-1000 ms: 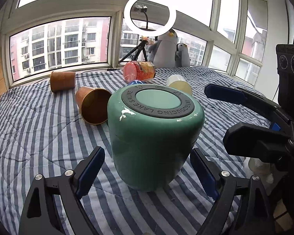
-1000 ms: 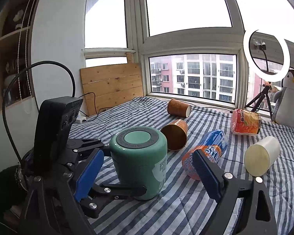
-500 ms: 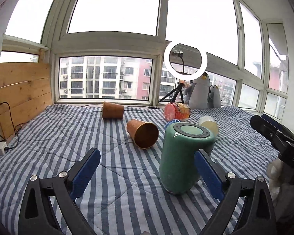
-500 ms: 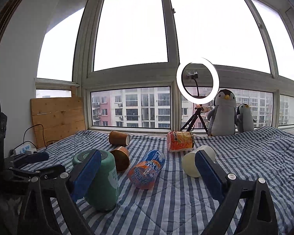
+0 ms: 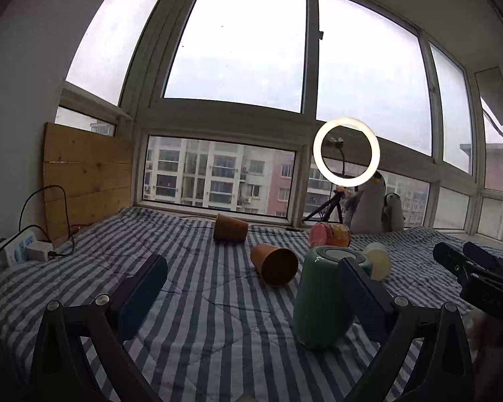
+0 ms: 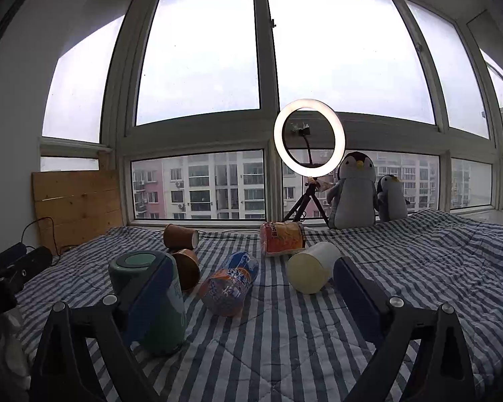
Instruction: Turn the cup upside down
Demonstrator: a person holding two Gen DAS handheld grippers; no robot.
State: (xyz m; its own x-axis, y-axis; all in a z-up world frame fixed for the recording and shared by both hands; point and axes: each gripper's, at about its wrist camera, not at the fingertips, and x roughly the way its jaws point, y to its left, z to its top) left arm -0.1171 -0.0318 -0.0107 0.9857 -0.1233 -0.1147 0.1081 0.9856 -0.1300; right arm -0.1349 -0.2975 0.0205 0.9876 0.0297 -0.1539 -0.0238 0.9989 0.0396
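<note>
The green cup [image 5: 322, 305] stands upside down on the striped blanket, its dark ringed base facing up. It also shows in the right wrist view [image 6: 151, 301], partly behind my left finger there. My left gripper [image 5: 251, 294] is open and empty, pulled back from the cup, which sits just left of its right finger. My right gripper [image 6: 251, 291] is open and empty, well back from the objects. The right gripper also shows at the right edge of the left wrist view [image 5: 472, 268].
Two brown paper cups [image 5: 275, 264] [image 5: 229, 228] lie on their sides. A cream cup [image 6: 310, 268], a soda bottle [image 6: 229, 283] and an orange snack bag [image 6: 281, 237] lie on the blanket. A ring light [image 6: 309, 137] and plush penguins [image 6: 355, 191] stand by the window. A power strip [image 5: 16, 249] lies far left.
Both grippers have drawn back and up from the green cup, which stays standing upside down. The cup now looks smaller and farther in both views.
</note>
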